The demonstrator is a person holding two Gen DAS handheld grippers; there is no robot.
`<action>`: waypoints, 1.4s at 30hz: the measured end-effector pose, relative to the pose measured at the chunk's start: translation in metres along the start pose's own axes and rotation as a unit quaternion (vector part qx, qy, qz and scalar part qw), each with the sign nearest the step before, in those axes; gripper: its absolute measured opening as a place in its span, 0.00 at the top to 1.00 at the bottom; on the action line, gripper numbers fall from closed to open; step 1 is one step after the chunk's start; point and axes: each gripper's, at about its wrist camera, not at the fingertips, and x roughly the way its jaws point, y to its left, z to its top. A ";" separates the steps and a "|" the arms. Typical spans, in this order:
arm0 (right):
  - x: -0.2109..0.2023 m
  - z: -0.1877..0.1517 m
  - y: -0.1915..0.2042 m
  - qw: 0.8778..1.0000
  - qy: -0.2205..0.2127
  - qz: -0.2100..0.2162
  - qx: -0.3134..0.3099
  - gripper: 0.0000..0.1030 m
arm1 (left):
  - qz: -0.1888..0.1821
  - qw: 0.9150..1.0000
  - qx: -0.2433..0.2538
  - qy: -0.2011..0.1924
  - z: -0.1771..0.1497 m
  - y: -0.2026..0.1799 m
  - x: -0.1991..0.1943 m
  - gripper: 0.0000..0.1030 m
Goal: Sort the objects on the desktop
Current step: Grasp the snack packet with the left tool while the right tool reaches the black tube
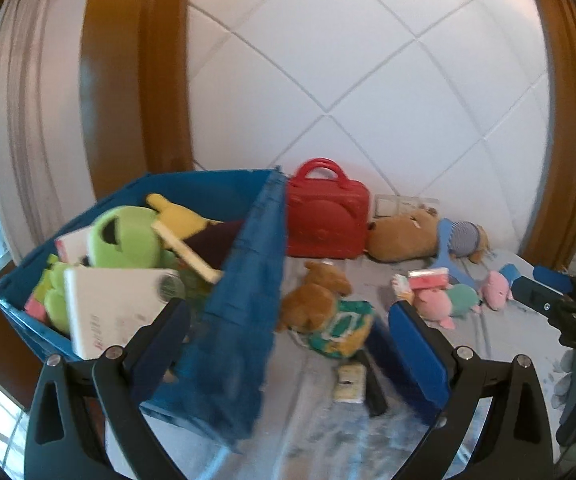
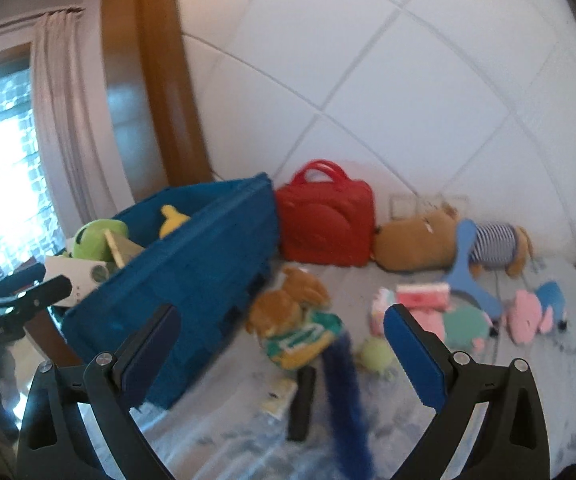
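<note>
A blue bin on the left holds a green plush, a yellow plush and a white box. My left gripper hangs open over the bin's near wall, holding nothing. My right gripper is open too, above a small brown plush in a green shirt. That plush lies on the grey surface beside the bin. Pink and teal plush pigs, a pink box and a blue paddle lie to the right.
A red case stands against the white padded wall, with a big brown plush dog next to it. A black bar, a small pale card, a blue fuzzy strip and a green ball toy lie near the front.
</note>
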 end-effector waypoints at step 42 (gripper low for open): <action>0.139 -0.133 -0.112 0.969 0.229 -0.060 0.073 0.35 | -0.047 0.965 0.017 0.258 -0.170 -0.078 0.281 0.26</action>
